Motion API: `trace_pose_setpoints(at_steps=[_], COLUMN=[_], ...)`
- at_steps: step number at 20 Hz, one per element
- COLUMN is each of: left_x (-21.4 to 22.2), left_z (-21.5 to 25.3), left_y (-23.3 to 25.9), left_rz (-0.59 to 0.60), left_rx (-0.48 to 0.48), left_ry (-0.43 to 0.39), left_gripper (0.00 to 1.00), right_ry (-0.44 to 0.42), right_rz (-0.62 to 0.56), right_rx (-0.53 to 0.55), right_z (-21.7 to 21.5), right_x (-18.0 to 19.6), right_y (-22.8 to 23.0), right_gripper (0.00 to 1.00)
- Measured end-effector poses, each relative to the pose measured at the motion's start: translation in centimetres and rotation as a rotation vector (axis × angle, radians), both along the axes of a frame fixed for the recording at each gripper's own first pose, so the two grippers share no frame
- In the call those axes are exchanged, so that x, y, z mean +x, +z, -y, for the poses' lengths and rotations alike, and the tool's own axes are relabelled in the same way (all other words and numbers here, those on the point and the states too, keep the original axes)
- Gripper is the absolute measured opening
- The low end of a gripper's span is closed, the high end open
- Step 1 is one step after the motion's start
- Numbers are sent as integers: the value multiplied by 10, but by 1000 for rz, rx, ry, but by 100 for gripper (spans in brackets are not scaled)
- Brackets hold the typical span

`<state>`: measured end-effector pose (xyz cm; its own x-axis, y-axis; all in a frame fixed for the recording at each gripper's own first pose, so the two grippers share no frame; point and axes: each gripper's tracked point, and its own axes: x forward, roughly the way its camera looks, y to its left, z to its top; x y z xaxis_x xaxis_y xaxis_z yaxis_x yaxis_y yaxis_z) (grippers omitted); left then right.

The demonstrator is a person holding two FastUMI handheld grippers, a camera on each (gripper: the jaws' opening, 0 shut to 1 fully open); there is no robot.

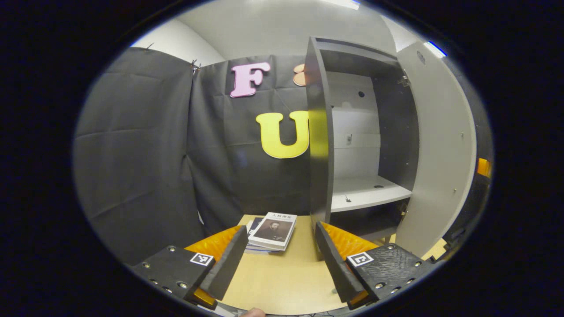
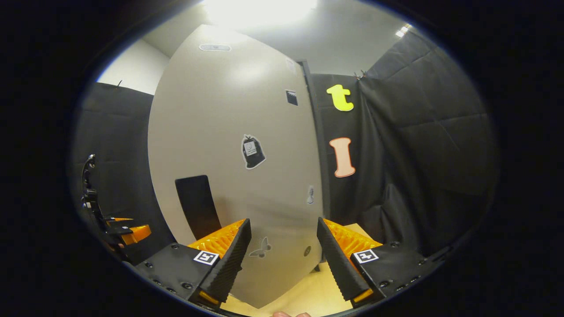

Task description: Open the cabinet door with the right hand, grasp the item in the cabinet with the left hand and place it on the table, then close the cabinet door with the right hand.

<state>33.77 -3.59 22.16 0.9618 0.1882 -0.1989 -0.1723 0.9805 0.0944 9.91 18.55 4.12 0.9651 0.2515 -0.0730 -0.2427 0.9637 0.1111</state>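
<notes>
Both the left gripper (image 1: 278,259) and right gripper (image 2: 282,255) are hanging wide apart, holding nothing. The cabinet (image 1: 318,132) is standing with its door (image 2: 229,132) swung out, and books (image 1: 273,231) are lying on the table (image 1: 286,281).

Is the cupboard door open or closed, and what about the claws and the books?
cabinet door: open
cabinet shelf: bare
books: stacked flat on the table
left claw: open, holding nothing
right claw: open, facing the door's outer side

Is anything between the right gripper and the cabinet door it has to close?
Nothing visible. The right gripper, jaws open, faces the open door with only bare space between them.
</notes>
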Motion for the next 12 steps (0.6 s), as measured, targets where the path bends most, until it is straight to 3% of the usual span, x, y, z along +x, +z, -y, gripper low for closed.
trace_pose_setpoints(at_steps=[2,3,4,12], left_x=[-3,-5,-7,7], left_z=[-8,-9,-11,12], left_y=[0,2,4,4], left_rz=[3,8,16,38], left_rx=[-13,-18,-20,-48], left_ry=[-1,-4,-8,-37], left_gripper=[92,96,92,94], right_ry=[39,44,39,-89], right_rz=[-11,-15,-16,-13], right_rx=[-20,-26,-38,-58], right_z=[-18,-22,-24,8], right_x=[2,4,9,29], right_y=[-4,-3,-3,-6], right_gripper=[89,95,95,97])
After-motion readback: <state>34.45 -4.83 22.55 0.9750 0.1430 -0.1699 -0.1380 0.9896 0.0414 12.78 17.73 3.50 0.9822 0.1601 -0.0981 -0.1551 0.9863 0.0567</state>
